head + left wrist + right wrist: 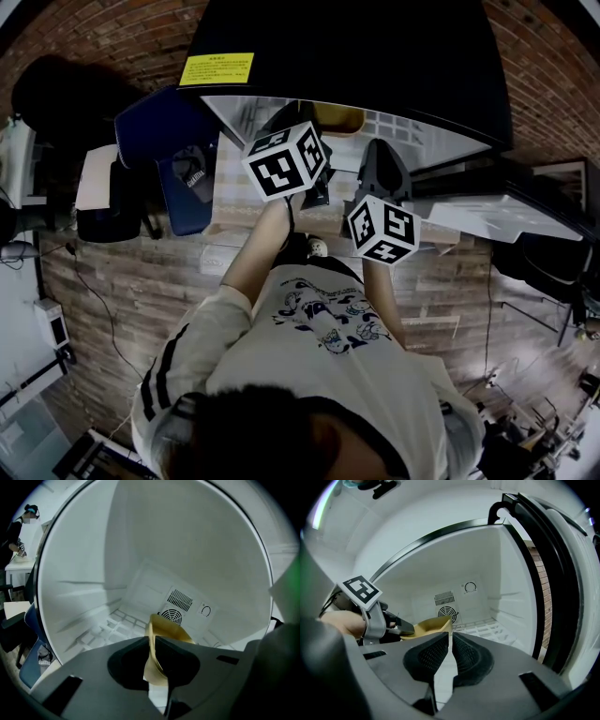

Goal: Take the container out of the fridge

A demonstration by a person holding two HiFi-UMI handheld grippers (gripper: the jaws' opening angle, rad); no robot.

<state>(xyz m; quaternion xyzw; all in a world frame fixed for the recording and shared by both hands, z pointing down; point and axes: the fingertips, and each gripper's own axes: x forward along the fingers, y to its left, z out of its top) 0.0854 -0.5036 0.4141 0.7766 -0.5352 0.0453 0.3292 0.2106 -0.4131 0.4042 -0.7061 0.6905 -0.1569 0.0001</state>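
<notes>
Grey jaws of the left gripper (152, 641) are filling the bottom of its own view and are pinching tight on the thin wall of the tan-yellow container (165, 631), one jaw inside the rim and one outside. This container is sitting within the open fridge (375, 66), in front of the round fan vent (171, 616) on the white back wall and over the white grid shelf (105, 627); whether it is resting on that shelf or hanging just above it cannot be told. Jaws of the right gripper (450, 637) are lying pressed together with only a slit showing between them and are gripping nothing, while a corner of the container is showing just past their tips, with the left gripper's jaws on its far side. From the head view, both arms are reaching forward into the fridge opening, the left gripper's marker cube (286, 159) ahead of the right gripper's marker cube (382, 230), and the container is peeking out yellow beyond them. A yellow label (217, 67) is showing on the fridge's black top, and its white-lined door (502, 217) is standing swung open at the right. Just left of the fridge, a blue chair (173, 155) is standing on the wood-plank floor (159, 281).
</notes>
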